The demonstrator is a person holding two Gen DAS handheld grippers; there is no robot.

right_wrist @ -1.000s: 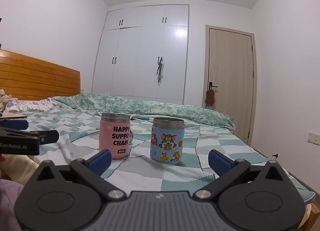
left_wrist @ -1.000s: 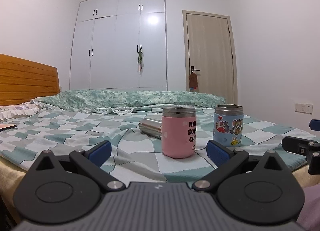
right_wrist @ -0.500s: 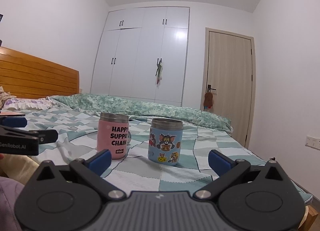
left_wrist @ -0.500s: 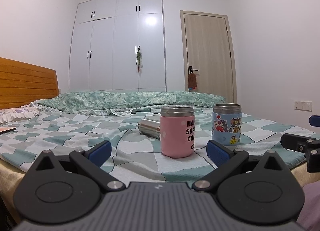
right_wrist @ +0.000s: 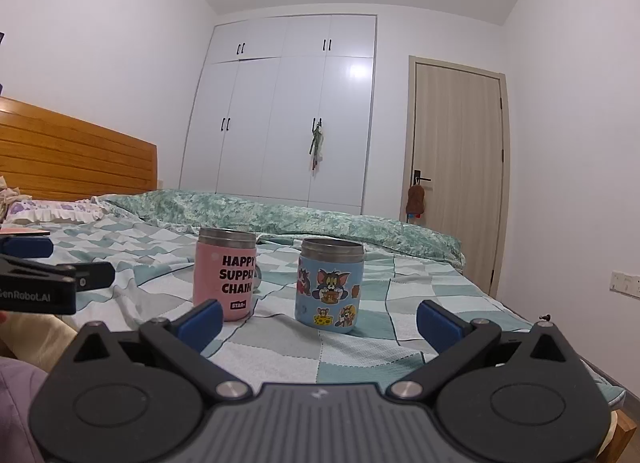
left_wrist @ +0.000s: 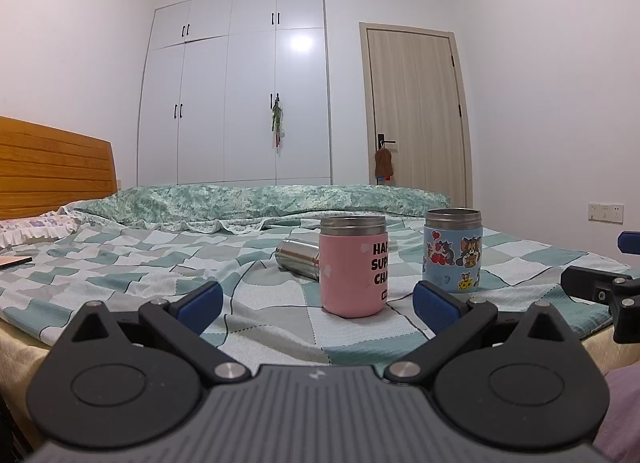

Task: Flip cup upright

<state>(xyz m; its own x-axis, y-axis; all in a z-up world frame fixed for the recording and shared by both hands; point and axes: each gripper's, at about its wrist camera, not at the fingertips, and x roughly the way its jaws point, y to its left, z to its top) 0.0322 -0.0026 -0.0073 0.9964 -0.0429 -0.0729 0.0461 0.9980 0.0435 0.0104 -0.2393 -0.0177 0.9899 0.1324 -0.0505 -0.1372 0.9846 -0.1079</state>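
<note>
A pink cup (left_wrist: 354, 266) with black lettering stands upright on the checked bedspread; it also shows in the right wrist view (right_wrist: 225, 273). A blue cartoon cup (left_wrist: 452, 250) stands upright to its right, seen too in the right wrist view (right_wrist: 329, 290). A bare steel cup (left_wrist: 298, 257) lies on its side behind the pink one; only a sliver of it shows in the right wrist view (right_wrist: 258, 277). My left gripper (left_wrist: 318, 305) is open and empty, short of the pink cup. My right gripper (right_wrist: 320, 321) is open and empty, short of the blue cup.
The bed (left_wrist: 120, 263) has a wooden headboard (left_wrist: 52, 171) at the left and a rumpled green quilt (left_wrist: 260, 199) at the back. A white wardrobe (left_wrist: 240, 95) and a door (left_wrist: 416, 115) stand behind. The bed's near edge lies just under both grippers.
Both grippers have tilted or dropped slightly, so the cups sit a little lower in view. Nothing on the bed has moved and both grippers stay open.
</note>
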